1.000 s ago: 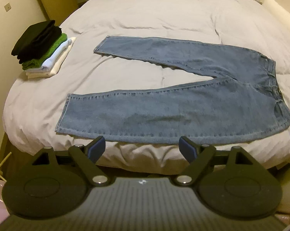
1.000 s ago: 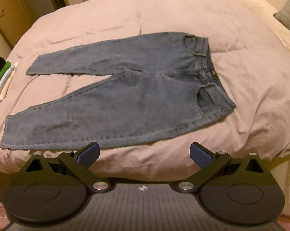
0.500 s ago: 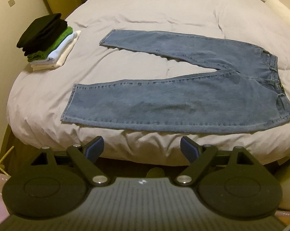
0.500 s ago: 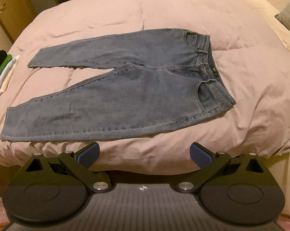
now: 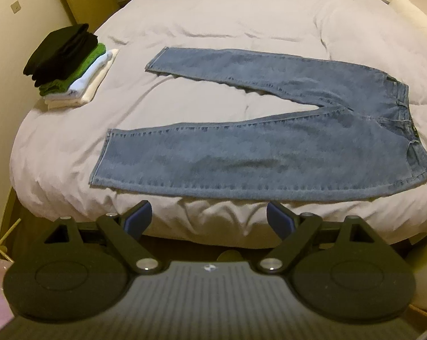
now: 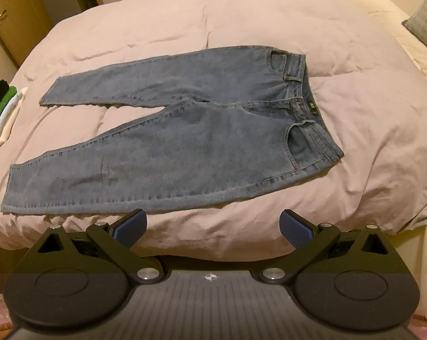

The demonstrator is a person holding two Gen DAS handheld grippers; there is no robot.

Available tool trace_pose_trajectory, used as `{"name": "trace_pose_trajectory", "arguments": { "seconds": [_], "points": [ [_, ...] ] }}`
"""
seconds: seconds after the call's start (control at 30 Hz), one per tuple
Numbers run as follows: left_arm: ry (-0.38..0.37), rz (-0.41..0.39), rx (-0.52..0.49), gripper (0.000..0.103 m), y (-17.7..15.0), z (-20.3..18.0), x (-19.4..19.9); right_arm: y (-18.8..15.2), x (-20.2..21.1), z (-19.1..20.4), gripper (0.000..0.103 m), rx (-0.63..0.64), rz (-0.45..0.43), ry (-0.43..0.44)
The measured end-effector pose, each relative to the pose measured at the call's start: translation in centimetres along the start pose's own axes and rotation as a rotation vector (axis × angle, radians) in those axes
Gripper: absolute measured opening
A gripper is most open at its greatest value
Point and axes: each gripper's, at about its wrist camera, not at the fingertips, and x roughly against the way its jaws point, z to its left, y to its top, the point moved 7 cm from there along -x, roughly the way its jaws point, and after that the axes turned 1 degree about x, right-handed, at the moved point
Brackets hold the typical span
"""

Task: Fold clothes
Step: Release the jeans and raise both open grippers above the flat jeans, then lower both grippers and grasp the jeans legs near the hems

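A pair of blue jeans (image 5: 256, 153) lies flat on the bed, legs spread in a V towards the left, waistband at the right. The right wrist view shows the same jeans (image 6: 185, 153) with the waistband (image 6: 312, 107) at the right. My left gripper (image 5: 209, 218) is open and holds nothing, hanging off the bed's near edge below the nearer leg. My right gripper (image 6: 213, 225) is open too, off the near edge below the hip and nearer leg.
A pale duvet (image 5: 241, 28) covers the bed. A stack of folded clothes (image 5: 69, 68), black on top, then green and white, sits at the far left corner, also at the left edge as the stack (image 6: 0, 107). A grey pillow (image 6: 426, 19) lies far right.
Both grippers have drawn back and up from the bed, so the jeans sit further away and higher in view. The jeans have not moved. Both stayed open.
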Motion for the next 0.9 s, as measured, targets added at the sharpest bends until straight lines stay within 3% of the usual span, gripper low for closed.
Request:
{"name": "trace_pose_trajectory", "arguments": {
  "seconds": [0.3, 0.53, 0.67, 0.9],
  "points": [
    [-0.014, -0.009, -0.027, 0.089, 1.6, -1.6, -0.5, 1.4, -0.8, -1.2, 0.102, -0.018, 0.012, -0.001],
    [-0.041, 0.003, -0.086, 0.091, 3.5, -3.3, -3.1, 1.8, -4.1, -2.0, 0.102, -0.057, 0.077, 0.006],
    [-0.068, 0.026, -0.121, 0.094, 5.7, -4.9, -6.1, 2.8, -6.8, -2.8, 0.102, -0.083, 0.110, 0.009],
    [-0.138, 0.088, -0.224, 0.094, 11.7, -9.0, -14.4, 7.4, -12.5, -4.7, 0.102, -0.133, 0.152, 0.016]
  ]
}}
